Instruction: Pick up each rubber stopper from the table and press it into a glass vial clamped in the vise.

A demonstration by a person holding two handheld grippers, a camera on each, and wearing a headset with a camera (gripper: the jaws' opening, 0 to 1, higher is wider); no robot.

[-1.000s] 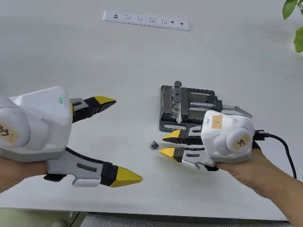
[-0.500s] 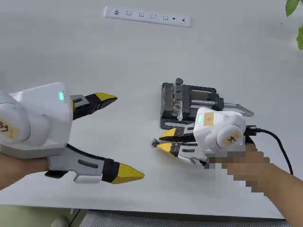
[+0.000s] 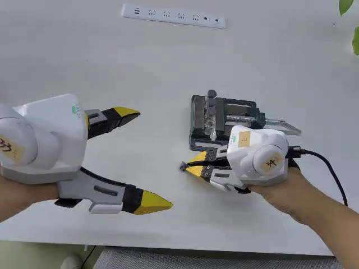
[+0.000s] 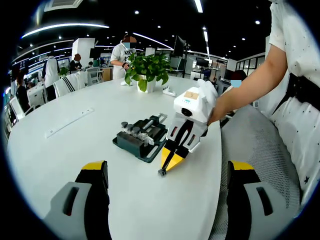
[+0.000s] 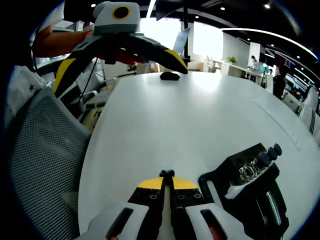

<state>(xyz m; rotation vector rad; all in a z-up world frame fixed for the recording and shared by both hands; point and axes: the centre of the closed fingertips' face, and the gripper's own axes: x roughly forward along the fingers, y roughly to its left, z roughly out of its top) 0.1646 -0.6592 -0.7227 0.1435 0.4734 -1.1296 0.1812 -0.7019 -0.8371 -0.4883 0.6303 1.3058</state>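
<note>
The right gripper pinches a rubber stopper beside the vise — jaws nearly together. The left gripper hangs wide open, empty.

The white tabletop carries a black vise (vials clamped in it), a rubber stopper nearby, a power strip well apart.
</note>
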